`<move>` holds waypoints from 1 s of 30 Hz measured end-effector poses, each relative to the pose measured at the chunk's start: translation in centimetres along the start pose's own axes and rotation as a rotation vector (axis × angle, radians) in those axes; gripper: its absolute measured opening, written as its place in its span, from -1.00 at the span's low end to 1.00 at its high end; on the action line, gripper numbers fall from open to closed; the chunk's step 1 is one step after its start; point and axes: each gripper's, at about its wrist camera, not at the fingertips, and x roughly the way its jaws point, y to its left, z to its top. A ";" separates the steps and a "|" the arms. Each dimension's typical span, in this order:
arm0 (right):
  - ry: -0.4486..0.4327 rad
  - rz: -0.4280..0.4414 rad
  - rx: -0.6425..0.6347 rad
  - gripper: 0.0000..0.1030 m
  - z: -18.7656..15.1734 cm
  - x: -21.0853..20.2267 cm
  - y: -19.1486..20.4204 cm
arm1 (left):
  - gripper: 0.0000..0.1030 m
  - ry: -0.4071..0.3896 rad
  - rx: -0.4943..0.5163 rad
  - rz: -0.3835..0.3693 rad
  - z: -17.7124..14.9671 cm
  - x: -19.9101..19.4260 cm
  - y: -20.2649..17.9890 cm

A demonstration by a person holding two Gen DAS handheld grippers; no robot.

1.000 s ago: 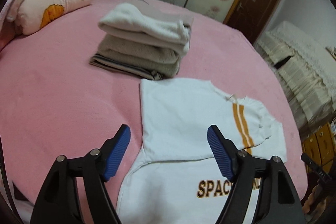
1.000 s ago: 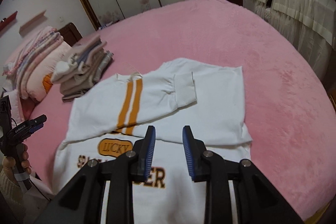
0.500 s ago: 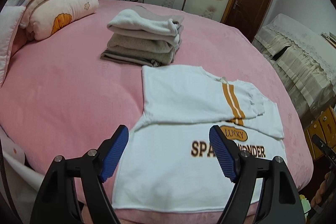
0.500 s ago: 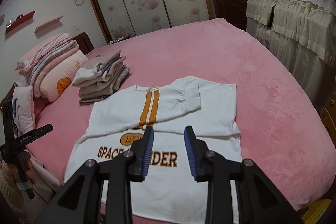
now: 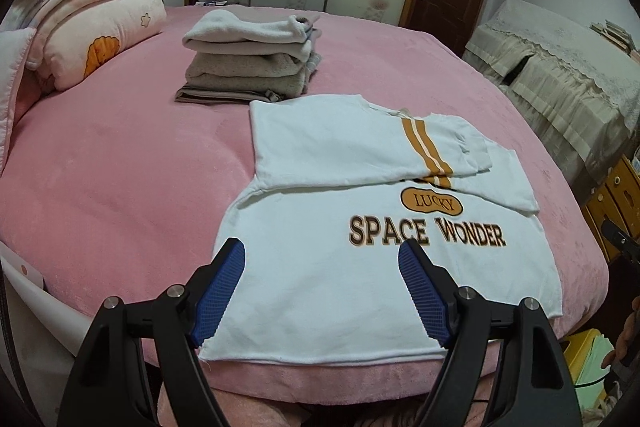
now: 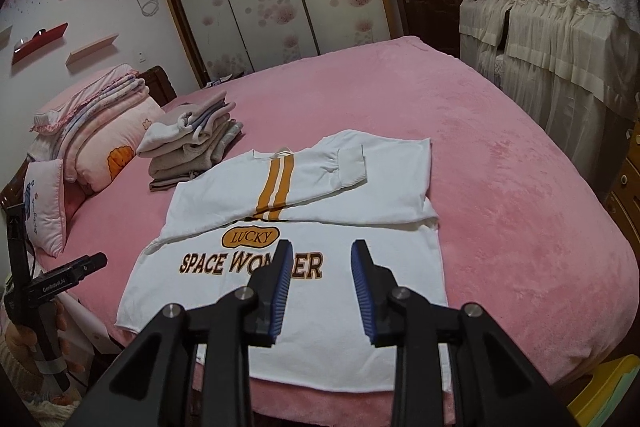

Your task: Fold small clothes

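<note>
shirt [image 5: 360, 291] lies flat on bed [image 5: 120, 167], sleeves already folded across chest, hem at near edge for the next fold. left tool [image 5: 320, 291] spread wide, right tool [image 6: 320, 287] narrower; both empty above hem.

Both pulled back from over the folded top half of the white sweatshirt [image 5: 360, 267]: left tool [image 5: 322, 291] now above its lower hem near the bed [image 5: 120, 167] edge, right tool [image 6: 322, 287] likewise, with more lettering uncovered.
</note>
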 end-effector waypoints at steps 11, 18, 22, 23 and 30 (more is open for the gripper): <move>0.058 -0.047 -0.087 -0.30 -4.3 1.1 -0.2 | 0.54 0.111 -0.022 -0.008 -2.5 2.9 1.0; 0.107 -0.104 -0.113 -0.30 -5.9 2.3 -1.1 | 0.54 0.150 -0.080 -0.005 -3.5 4.7 3.6; 0.141 -0.121 -0.095 -0.30 -6.6 3.1 -2.4 | 0.54 0.195 -0.105 0.033 -4.4 6.1 4.9; 0.154 -0.123 -0.086 -0.30 -6.8 3.3 -2.8 | 0.54 0.207 -0.116 0.038 -4.6 6.4 5.3; 0.204 -0.137 -0.054 -0.30 -8.0 4.4 -4.7 | 0.54 0.237 -0.204 0.058 -5.5 8.2 8.1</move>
